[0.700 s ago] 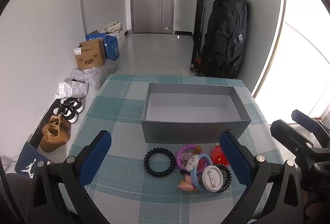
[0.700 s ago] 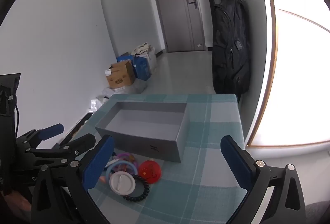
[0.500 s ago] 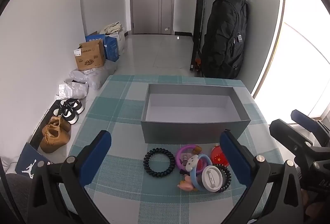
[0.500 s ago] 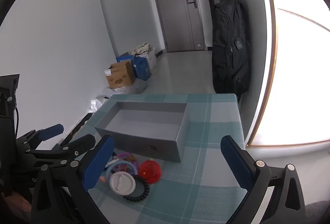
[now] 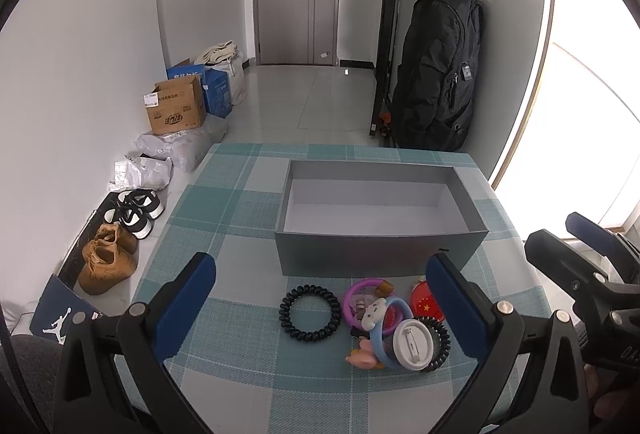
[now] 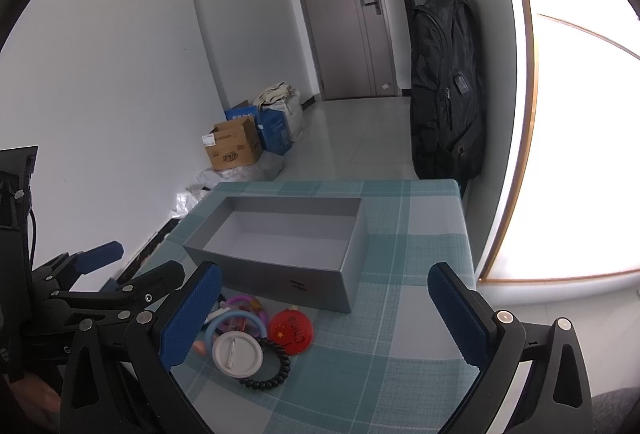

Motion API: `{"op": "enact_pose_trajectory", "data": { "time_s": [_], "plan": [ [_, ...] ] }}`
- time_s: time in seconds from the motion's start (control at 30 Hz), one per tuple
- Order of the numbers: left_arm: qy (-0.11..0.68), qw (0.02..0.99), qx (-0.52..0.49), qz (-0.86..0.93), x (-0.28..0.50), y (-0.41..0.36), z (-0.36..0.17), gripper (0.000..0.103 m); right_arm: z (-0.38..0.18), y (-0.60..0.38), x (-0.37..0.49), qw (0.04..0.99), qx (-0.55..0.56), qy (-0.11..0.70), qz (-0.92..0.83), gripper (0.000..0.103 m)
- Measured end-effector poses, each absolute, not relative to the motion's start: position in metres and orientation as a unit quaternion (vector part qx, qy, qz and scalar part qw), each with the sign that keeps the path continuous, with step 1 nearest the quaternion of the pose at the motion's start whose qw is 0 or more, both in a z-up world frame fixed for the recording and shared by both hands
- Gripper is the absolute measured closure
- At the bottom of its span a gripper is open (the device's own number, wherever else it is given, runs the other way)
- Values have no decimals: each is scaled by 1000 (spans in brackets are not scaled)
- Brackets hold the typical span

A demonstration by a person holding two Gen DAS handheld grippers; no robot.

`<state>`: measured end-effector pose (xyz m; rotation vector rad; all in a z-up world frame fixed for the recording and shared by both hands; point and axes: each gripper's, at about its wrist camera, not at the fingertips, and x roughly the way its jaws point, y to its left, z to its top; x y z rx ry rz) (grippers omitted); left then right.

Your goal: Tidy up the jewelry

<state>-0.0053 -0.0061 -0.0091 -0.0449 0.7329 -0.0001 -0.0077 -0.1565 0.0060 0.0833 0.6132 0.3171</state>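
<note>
Both grippers, left (image 5: pixel 320 302) and right (image 6: pixel 324 308), hang spread and empty, barely shifted from a moment ago, so sorting is unstarted: jewelry pile (image 5: pixel 384 318) lies before the bare grey box (image 5: pixel 380 258)

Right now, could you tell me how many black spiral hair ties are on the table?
2. One black spiral hair tie lies alone, left of the pile; the other sits partly under the white round badge. The pile could hide more.
</note>
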Motion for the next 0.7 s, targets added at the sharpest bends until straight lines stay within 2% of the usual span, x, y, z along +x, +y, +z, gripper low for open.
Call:
{"op": "enact_pose_trajectory", "data": {
  "time_s": [0.7],
  "plan": [
    [381, 924, -37, -26, 0, -4, -15, 1, -1, -154, 1, 935, 51, 315, 155, 0]
  ]
}}
